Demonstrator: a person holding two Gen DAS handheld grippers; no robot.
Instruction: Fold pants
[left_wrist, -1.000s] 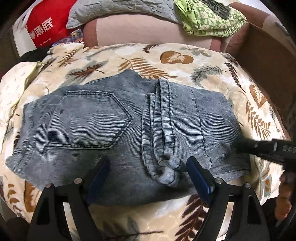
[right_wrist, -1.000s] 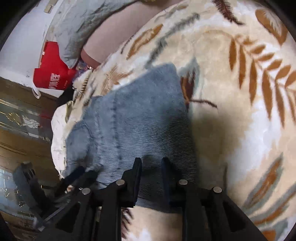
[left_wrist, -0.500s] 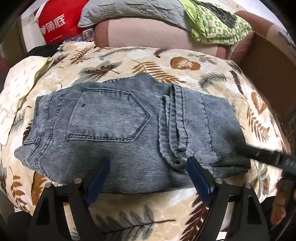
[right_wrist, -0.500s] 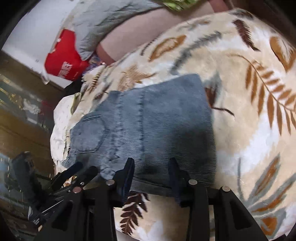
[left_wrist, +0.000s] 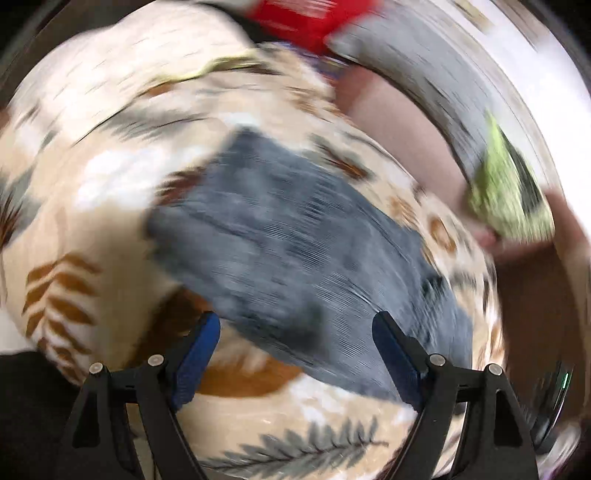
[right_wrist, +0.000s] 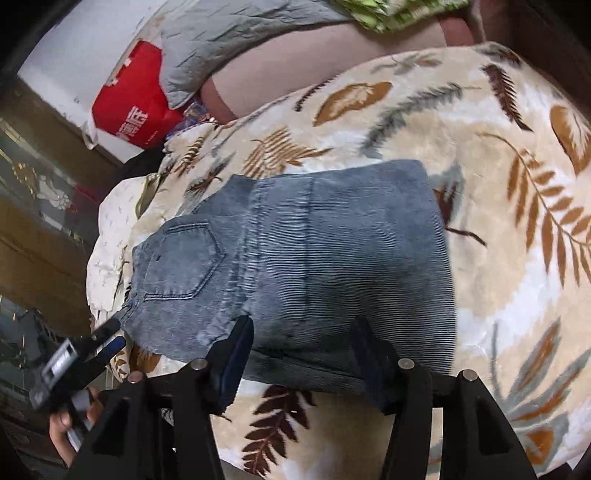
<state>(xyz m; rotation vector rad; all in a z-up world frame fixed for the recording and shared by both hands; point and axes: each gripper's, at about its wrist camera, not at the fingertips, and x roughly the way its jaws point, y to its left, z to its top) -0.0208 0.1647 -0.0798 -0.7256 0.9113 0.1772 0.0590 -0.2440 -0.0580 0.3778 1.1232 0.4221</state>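
Leaf-print blanket (right_wrist: 498, 155) carries the pants (right_wrist: 314, 258), folded into a compact rectangle. Both grippers — left (left_wrist: 295, 354), right (right_wrist: 301, 354) — hover spread and empty at its near edge; folding looks nearly done, perhaps one last tidy.

- A home bedroom or living room, with soft furnishings all around.
- A plush cream blanket (right_wrist: 461, 155) printed with brown and grey leaves covers the padded surface that fills most of the right wrist view.
- At 12 o'clock a pinkish-brown cushion (right_wrist: 295, 66) lies along the blanket's far edge, with a crumpled grey quilt (right_wrist: 229, 40) draped on it.
- A green patterned cloth (right_wrist: 391, 14) is heaped on the cushion toward 1 o'clock.
- At 10 o'clock a red shopping bag (right_wrist: 129, 110) with white lettering leans against a white wall.
- At 9 o'clock stands brown wooden furniture with glossy panels (right_wrist: 33, 177).
- The left wrist view is blurred.
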